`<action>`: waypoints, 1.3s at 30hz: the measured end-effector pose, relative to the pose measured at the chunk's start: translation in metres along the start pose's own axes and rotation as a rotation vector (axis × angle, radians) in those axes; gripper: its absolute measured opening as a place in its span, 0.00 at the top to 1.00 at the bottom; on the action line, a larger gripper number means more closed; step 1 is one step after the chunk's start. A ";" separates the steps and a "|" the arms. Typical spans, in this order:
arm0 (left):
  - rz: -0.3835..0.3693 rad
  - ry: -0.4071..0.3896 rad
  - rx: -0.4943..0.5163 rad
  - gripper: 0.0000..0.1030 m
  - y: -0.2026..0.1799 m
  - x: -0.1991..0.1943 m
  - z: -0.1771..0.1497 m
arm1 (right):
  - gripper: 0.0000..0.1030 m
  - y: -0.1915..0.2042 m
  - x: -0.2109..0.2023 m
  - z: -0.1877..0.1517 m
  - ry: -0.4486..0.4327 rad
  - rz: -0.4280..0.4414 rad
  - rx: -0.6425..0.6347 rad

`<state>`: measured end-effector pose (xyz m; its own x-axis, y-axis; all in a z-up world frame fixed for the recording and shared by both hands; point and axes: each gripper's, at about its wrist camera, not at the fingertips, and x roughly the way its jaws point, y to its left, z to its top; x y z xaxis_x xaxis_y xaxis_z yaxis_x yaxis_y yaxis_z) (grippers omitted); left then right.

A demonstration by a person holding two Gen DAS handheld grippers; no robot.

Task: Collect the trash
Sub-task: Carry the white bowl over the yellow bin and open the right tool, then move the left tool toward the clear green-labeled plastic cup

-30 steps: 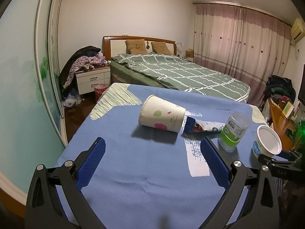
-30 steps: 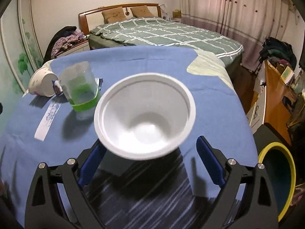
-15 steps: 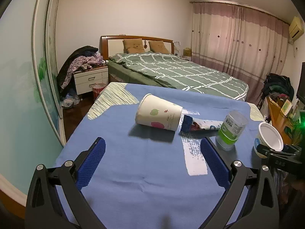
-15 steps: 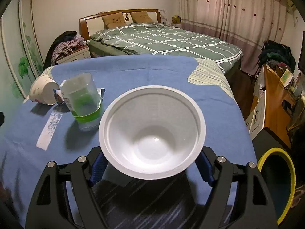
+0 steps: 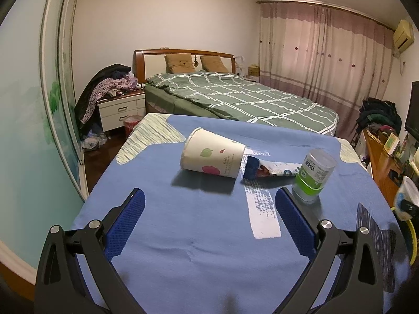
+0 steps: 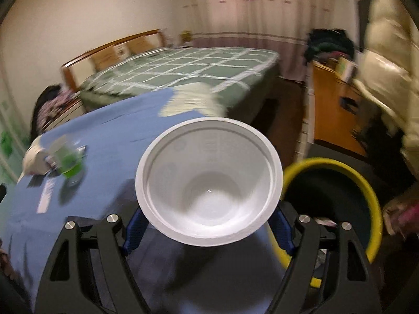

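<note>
White plastic cup [image 6: 209,191]: clamped between the blue pads of the right gripper [image 6: 208,225], mouth toward the camera, held off the table edge just beside the yellow-rimmed bin [image 6: 366,191]. Right view motion-blurred. On the blue tablecloth [image 5: 183,235]: paper cup [image 5: 213,159] on its side, a flattened wrapper [image 5: 272,171] touching its base, a clear green-labelled bottle [image 5: 313,176] upright at the wrapper's other end. Left gripper [image 5: 209,214] hangs over the cloth, jaws spread wide, holding nothing. Bed [image 5: 235,96] behind.

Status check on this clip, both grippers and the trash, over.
Right gripper shut on white cup, beside yellow-rimmed bin. Left gripper open, empty. Paper cup on table. Nothing blocking.
</note>
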<state>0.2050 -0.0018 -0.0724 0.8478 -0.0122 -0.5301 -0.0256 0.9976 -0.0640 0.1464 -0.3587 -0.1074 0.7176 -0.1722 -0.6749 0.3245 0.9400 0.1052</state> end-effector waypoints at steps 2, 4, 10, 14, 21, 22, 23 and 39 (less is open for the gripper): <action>-0.008 0.003 0.008 0.05 -0.002 -0.001 -0.001 | 0.27 -0.026 -0.003 -0.002 0.000 -0.049 0.057; -0.016 0.008 0.019 0.05 -0.006 -0.001 -0.002 | 0.27 -0.045 -0.004 -0.006 0.003 -0.079 0.104; -0.064 0.050 0.049 0.05 -0.019 0.002 -0.003 | 0.27 -0.084 -0.001 -0.017 0.011 -0.157 0.202; -0.099 0.062 0.074 0.05 -0.031 -0.001 0.000 | 0.21 -0.100 0.001 -0.018 0.007 -0.192 0.254; -0.171 0.082 0.118 0.05 -0.058 -0.005 0.011 | 0.16 -0.095 0.000 -0.021 -0.016 -0.180 0.241; -0.176 0.083 0.125 0.05 -0.062 -0.006 0.012 | 0.16 -0.091 0.000 -0.022 -0.012 -0.179 0.234; -0.186 0.086 0.134 0.05 -0.067 -0.006 0.014 | 0.16 -0.089 -0.002 -0.022 -0.016 -0.175 0.227; -0.240 0.188 0.181 0.11 -0.132 0.070 0.034 | 0.16 -0.080 0.000 -0.021 -0.018 -0.160 0.189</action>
<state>0.2856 -0.1324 -0.0717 0.7058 -0.2430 -0.6654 0.2710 0.9605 -0.0633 0.1079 -0.4277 -0.1311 0.6578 -0.3213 -0.6812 0.5435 0.8287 0.1340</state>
